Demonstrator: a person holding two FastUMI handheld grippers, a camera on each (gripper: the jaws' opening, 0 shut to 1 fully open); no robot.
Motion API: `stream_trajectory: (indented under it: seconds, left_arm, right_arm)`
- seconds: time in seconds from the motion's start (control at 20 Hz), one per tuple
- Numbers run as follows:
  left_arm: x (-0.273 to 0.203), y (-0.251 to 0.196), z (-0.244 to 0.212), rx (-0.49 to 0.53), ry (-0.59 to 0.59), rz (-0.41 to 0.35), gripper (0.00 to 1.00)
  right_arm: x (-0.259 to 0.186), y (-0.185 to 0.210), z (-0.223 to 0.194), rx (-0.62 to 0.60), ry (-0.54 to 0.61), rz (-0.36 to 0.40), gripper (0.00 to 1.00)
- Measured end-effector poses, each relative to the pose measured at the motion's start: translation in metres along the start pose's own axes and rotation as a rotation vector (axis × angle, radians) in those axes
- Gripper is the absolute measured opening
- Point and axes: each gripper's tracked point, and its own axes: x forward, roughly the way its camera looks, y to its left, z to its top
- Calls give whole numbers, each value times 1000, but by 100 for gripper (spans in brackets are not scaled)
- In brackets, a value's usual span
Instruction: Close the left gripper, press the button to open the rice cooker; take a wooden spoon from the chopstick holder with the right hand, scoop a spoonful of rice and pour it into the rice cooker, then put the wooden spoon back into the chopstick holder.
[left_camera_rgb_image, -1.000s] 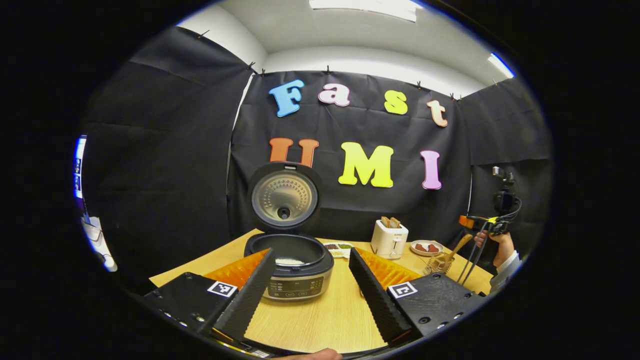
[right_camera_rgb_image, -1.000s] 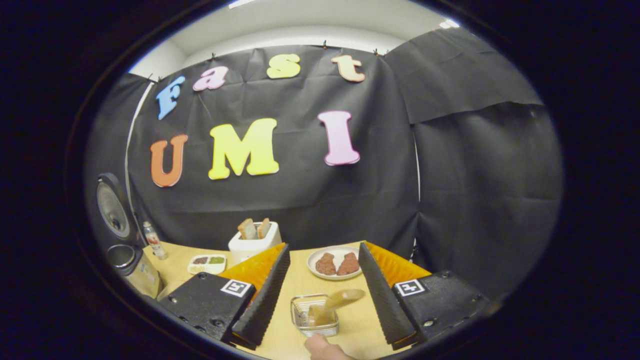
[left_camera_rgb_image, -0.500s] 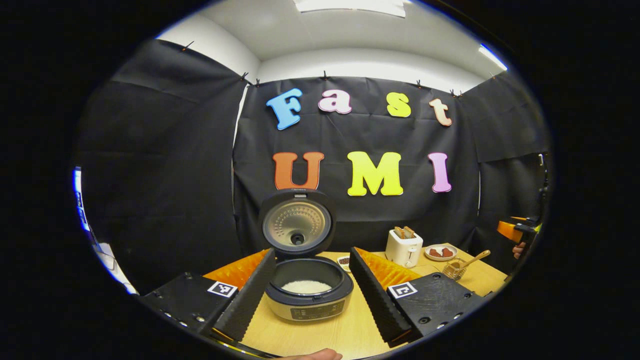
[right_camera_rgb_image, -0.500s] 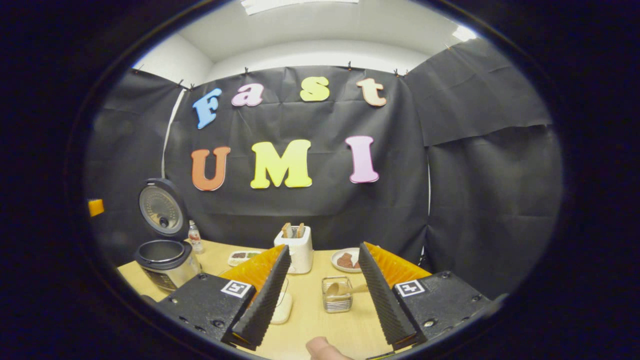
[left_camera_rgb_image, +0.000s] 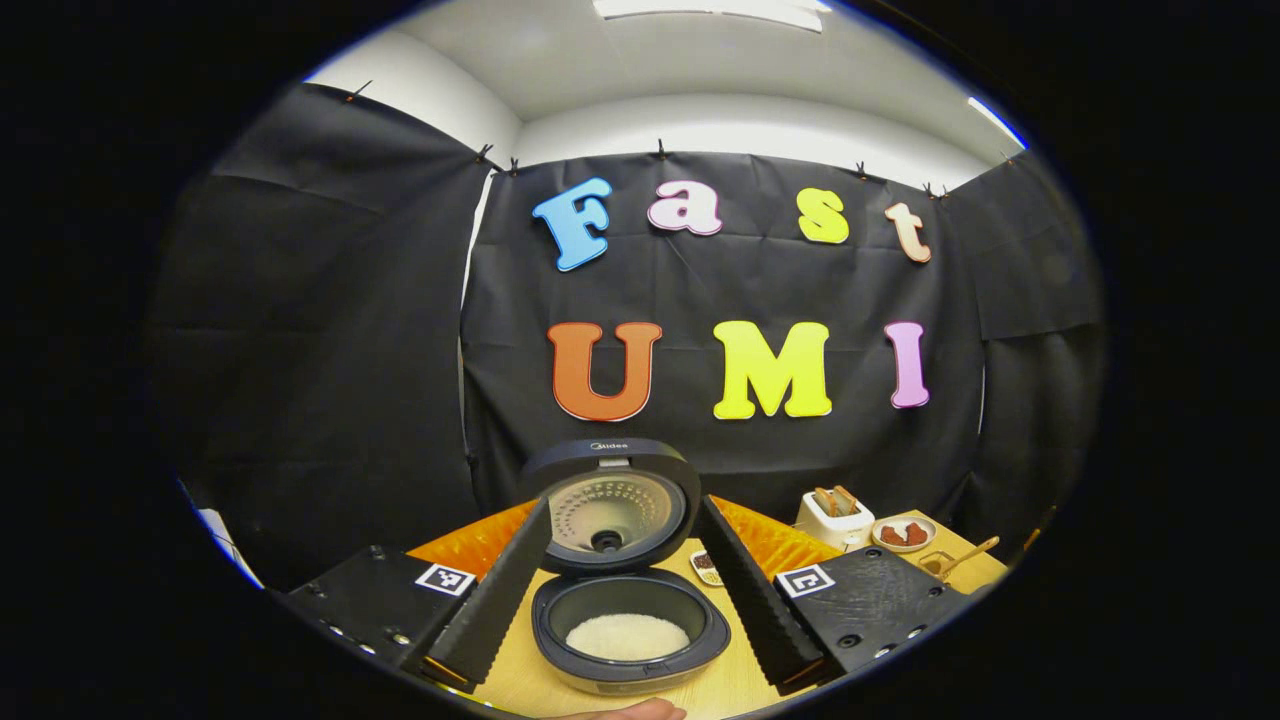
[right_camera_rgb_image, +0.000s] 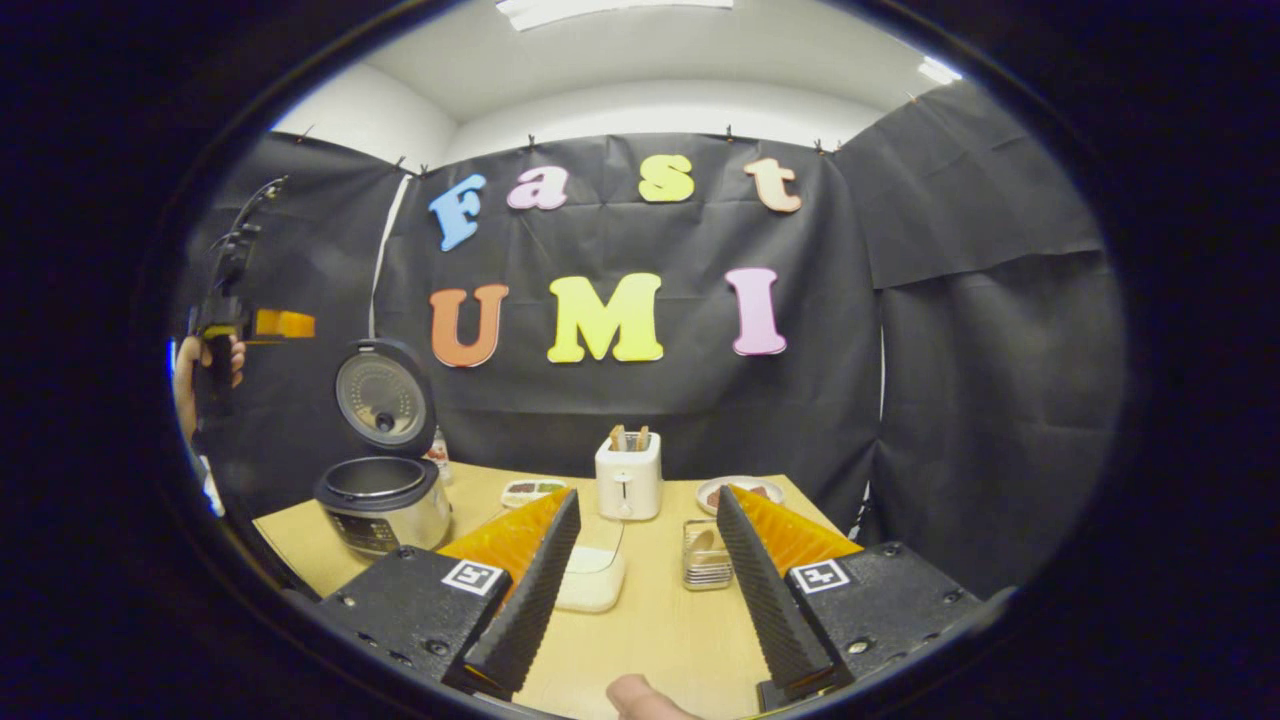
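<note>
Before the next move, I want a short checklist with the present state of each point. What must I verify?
1. Lid of the dark round rice cooker is open: ok.
2. White rice lies in its inner pot: ok.
3. Wooden spoon is back in the clear chopstick holder: ok.
4. Right gripper open, holding nothing: ok.
5. Left gripper open, holding nothing: ok.
6. Rice spilled on the wooden table: cannot tell.
</note>
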Motion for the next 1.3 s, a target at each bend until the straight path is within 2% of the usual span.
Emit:
stream_trajectory:
  seconds: [0.1,0.2,0.25,0.5,0.55,0.65,0.7,0.75,0.8,1.0,1.1,1.15,1.3]
  left_arm:
    - [29,2,9,-4,0,6,94]
    - [59,7,17,-4,-13,19,94]
    - [73,10,21,-10,-17,25,94]
    - [144,26,21,-72,-1,71,94]
    - [156,30,20,-81,-1,76,94]
    - [178,33,8,-80,21,86,94]
    - [187,38,3,-73,33,100,94]
    - [196,41,-3,-71,46,107,94]
    - [204,42,-10,-67,66,111,94]
    - [224,52,-15,-54,110,148,94]
    - [224,51,-20,-62,148,158,96]
    - [221,44,-26,-83,176,149,98]
    - [208,37,-29,-58,178,150,98]
  right_arm:
    - [1,-1,-4,-2,-6,1,86]
    - [4,-2,-7,10,-10,7,94]
    - [5,-1,-7,12,-15,16,90]
    - [23,-12,-17,45,-19,15,90]
    - [27,-13,-20,49,-15,24,94]
    - [35,-15,-22,50,-18,35,86]
    - [39,-18,-21,56,-26,35,90]
    - [43,-20,-20,67,-32,34,86]
    - [46,-19,-22,75,-35,36,90]
    - [56,-10,-29,76,-32,73,90]
    - [58,-11,-35,65,-20,68,86]
    - [56,-10,-36,66,-13,69,90]
    - [44,0,-33,62,-14,82,90]
